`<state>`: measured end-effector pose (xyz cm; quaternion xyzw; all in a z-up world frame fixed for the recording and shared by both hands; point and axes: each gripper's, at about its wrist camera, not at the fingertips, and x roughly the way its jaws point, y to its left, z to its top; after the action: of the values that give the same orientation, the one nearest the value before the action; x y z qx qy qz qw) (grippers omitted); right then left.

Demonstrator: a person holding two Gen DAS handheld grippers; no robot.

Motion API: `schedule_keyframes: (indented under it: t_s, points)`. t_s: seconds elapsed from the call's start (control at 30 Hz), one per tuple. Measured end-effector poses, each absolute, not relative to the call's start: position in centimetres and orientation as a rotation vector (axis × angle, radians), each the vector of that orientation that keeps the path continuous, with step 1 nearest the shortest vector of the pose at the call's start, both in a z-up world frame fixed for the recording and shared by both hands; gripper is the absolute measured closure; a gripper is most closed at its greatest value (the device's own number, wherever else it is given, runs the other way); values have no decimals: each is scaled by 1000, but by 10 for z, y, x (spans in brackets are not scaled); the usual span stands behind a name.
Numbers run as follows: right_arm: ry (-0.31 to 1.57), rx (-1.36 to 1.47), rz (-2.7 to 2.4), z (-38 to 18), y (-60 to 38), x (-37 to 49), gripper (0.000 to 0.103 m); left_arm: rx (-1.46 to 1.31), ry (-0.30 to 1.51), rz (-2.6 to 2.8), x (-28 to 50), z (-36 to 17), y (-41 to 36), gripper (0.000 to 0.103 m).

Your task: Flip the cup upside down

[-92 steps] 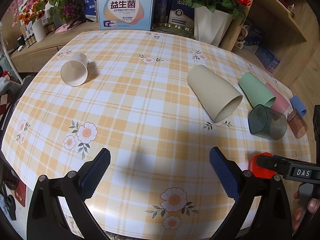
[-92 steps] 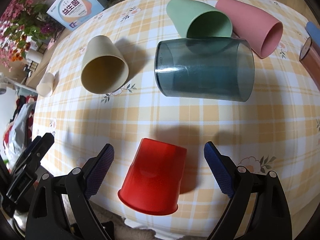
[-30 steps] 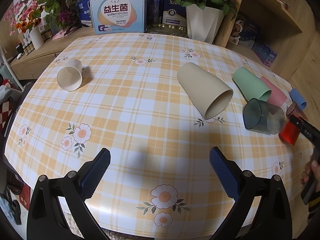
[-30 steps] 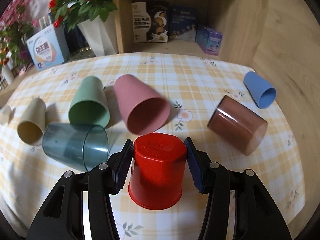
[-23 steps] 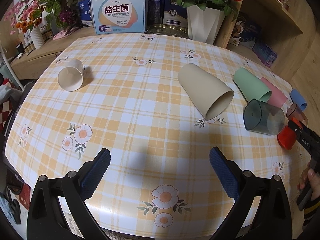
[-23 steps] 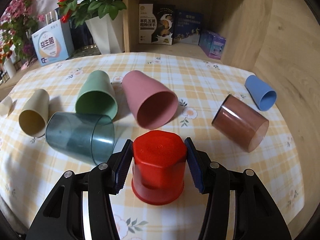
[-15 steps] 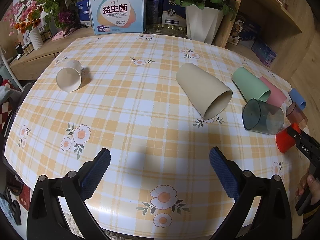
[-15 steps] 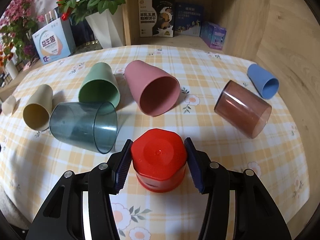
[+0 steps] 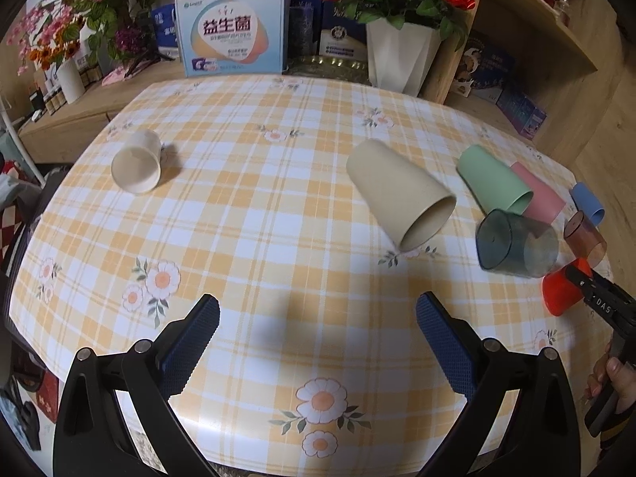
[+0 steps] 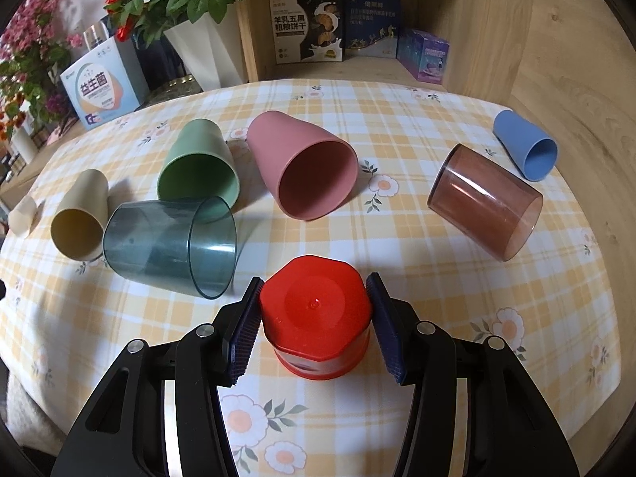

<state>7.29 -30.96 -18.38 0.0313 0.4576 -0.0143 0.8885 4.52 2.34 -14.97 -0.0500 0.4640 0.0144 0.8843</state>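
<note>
My right gripper (image 10: 315, 318) is shut on a red cup (image 10: 316, 320). The cup is upside down, base up, its rim low over or touching the checked tablecloth (image 10: 437, 286); contact is hard to tell. In the left wrist view the red cup (image 9: 560, 292) shows at the far right edge of the table with the right gripper on it. My left gripper (image 9: 314, 326) is open and empty above the table's near edge.
Several cups lie on their sides: teal clear (image 10: 171, 246), green (image 10: 198, 171), pink (image 10: 306, 167), brown clear (image 10: 485, 202), blue (image 10: 524, 151), beige (image 10: 79, 214), small white (image 9: 137, 161). A white flower vase (image 9: 401, 55) and boxes stand behind the table.
My right gripper has tipped the red cup further to base-up and lowered it toward the tablecloth. The left gripper has stayed still and open.
</note>
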Motion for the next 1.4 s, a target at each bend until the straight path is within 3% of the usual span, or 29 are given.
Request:
schedule_keyframes:
  t_s: [0.23, 0.27, 0.53, 0.57, 0.93, 1.4]
  points:
    - [954, 83, -36, -177, -312, 77, 48, -49, 888, -10, 53, -123, 15, 6]
    - [948, 87, -34, -173, -312, 77, 42, -43, 876, -15, 54, -118, 14, 6]
    - [816, 96, -11, -110, -308, 67, 28, -31, 758, -75, 61, -71, 8, 6]
    - [795, 99, -4, -101, -307, 65, 14, -28, 742, -75, 61, -65, 8, 6]
    - [617, 99, 28, -18, -291, 40, 14, -23, 615, -72, 49, -9, 3, 6]
    - [602, 94, 52, -1, -275, 29, 14, -7, 597, -26, 32, -1, 9, 6]
